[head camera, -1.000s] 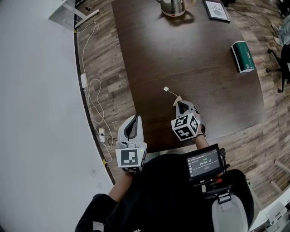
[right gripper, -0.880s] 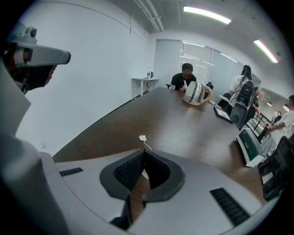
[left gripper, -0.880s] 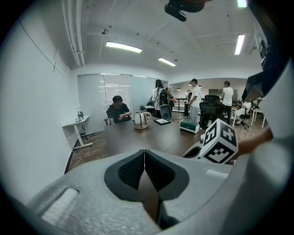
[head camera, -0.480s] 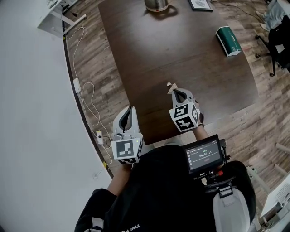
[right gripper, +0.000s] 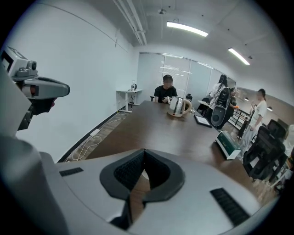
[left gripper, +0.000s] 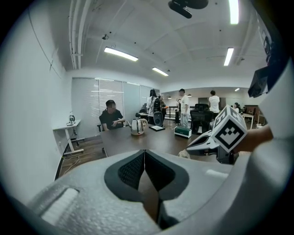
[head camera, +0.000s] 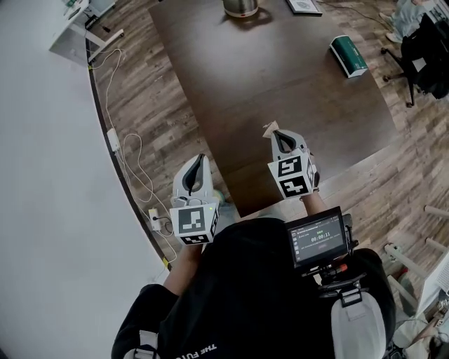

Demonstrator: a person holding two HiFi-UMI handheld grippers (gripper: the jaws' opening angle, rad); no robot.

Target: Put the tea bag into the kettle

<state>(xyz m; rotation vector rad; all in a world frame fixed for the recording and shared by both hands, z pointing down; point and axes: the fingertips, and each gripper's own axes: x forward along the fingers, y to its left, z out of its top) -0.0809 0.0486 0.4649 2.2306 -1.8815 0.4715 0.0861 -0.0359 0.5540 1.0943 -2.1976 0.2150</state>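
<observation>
My right gripper [head camera: 276,134] hangs above the near part of the dark table [head camera: 280,77], shut on the tea bag [head camera: 269,129], which pokes out as a small tan scrap past its tips. In the right gripper view a pale bit of the bag [right gripper: 142,174] shows between the closed jaws. The steel kettle [head camera: 240,7] stands at the table's far end, well away; it also shows in the right gripper view [right gripper: 177,106]. My left gripper [head camera: 200,159] is shut on nothing, held off the table's left edge above the floor.
A green box [head camera: 349,56] lies at the table's right side and a framed card [head camera: 303,5] sits next to the kettle. A person [right gripper: 166,93] sits at the far end. White cables [head camera: 133,158] trail on the wood floor to the left. Office chairs [head camera: 421,42] stand at the right.
The tea bag's tag and string, lying on the table one second ago, are now lifted off it and bunched at the right gripper's tips. The left gripper has kept its place.
</observation>
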